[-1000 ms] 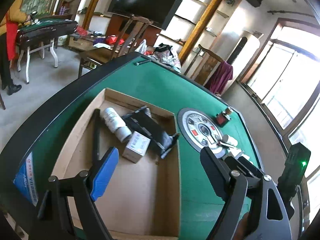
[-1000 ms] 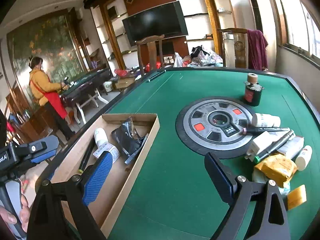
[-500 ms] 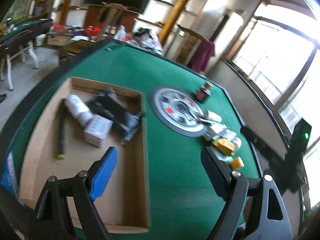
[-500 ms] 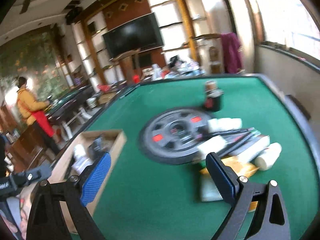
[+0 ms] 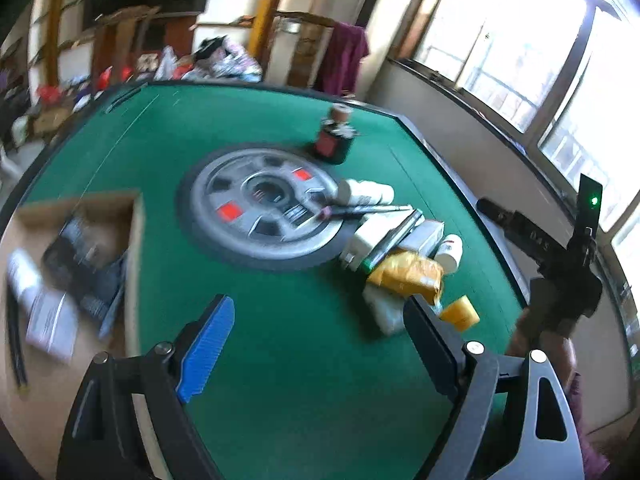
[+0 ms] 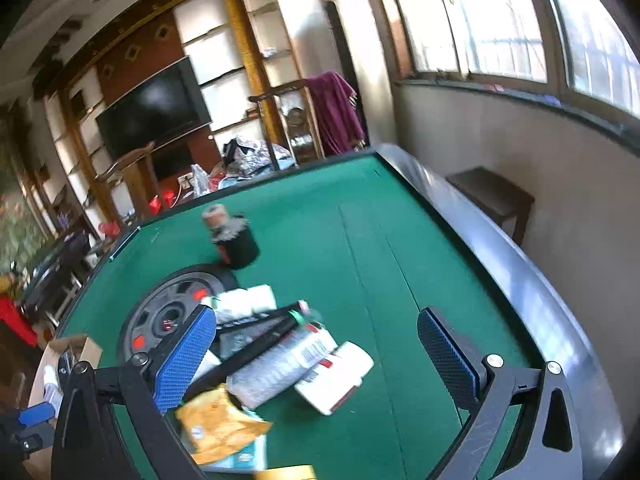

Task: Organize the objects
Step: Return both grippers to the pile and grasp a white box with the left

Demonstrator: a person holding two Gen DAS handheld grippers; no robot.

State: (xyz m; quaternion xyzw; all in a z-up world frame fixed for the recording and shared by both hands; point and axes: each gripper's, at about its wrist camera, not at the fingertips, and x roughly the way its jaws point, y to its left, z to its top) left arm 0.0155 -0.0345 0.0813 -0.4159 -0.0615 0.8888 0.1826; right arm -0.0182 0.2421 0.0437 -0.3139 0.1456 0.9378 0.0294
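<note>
1. Loose objects [image 6: 280, 356] wait in a jumbled heap on the green tabletop [image 6: 360, 240], at the 4 o'clock edge of the grey round centre panel [image 5: 264, 208] in the left wrist view; a cardboard box [image 5: 136, 240] lies at that panel's 8 o'clock with some things already inside.
2. Step in hand, by the look of it: the approach to the heap for another pick, nothing lifted yet.
3. Right tool [image 6: 316, 344] stands spread wide and empty, its jaws having just been opening, the heap showing between and below them with no pad touching it.
4. Left tool [image 5: 316, 328] is also spread and empty over bare felt, between box and heap.
5. Heap's makeup: white bottles [image 6: 340, 376] lying on their sides, a dark pen-like stick [image 6: 260, 340] across them, a crinkled yellow packet [image 6: 216, 428] at the near side, and white cartons. A dark jar [image 6: 236, 240] stands upright apart, at the heap's 12 o'clock.
6. Next move likely calls for choosing one piece on top, since the stick and bottles overlap and a careless close could drag neighbours along or roll a bottle away.
</note>
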